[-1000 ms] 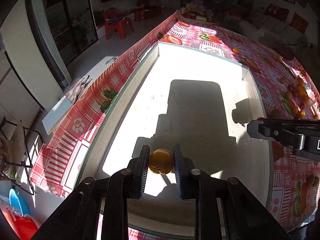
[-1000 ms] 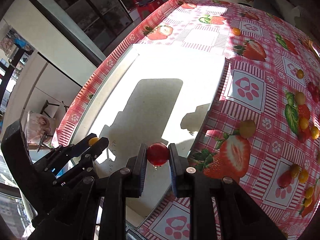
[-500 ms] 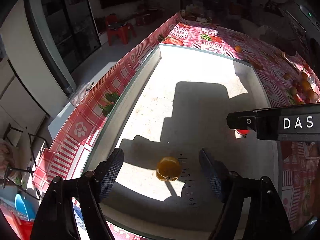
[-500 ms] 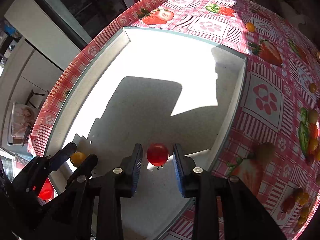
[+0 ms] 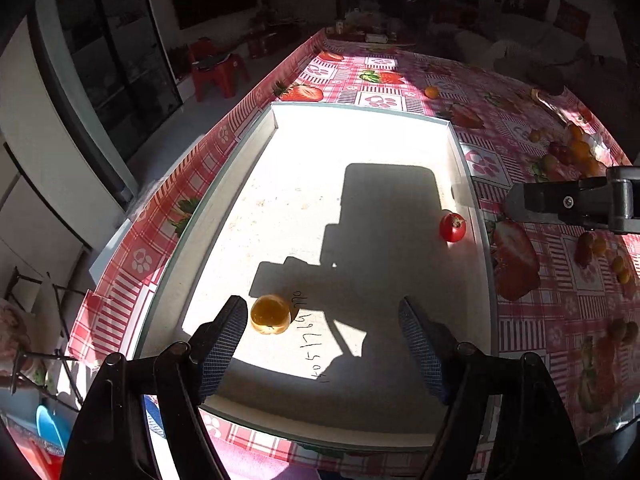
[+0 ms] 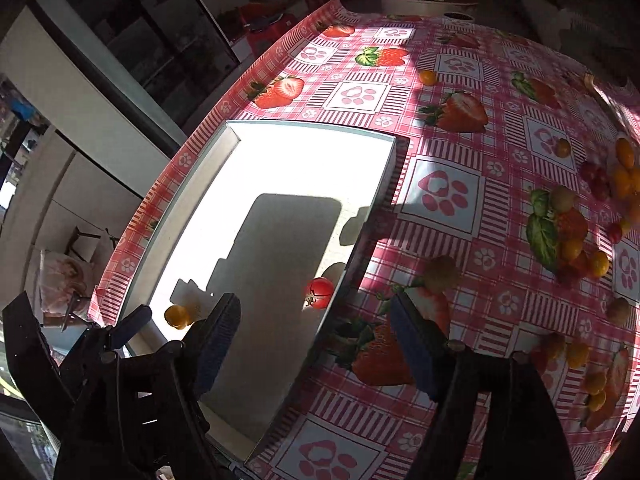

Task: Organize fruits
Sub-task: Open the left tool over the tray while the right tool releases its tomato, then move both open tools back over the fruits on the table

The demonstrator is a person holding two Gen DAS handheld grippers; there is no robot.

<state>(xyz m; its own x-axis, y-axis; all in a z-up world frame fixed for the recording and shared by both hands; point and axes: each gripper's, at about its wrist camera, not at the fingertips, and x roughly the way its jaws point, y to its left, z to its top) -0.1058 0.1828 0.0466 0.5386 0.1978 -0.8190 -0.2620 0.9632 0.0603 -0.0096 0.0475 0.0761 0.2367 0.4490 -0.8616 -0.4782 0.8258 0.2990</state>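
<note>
With both grippers spread wide and empty, orange fruit point(image 5: 270, 314) sits just beside left gripper point(image 5: 322, 340)'s left finger, red tomato point(image 6: 319, 292) ahead of right gripper point(image 6: 316, 340), both in the tray point(image 5: 224, 196)

We've got a pink checked tablecloth point(image 6: 448, 200) with strawberry and paw prints covering the bench, a red plastic stool point(image 5: 218, 72) on the floor off to the left, and dark glass doors point(image 5: 120, 60) behind it.
</note>
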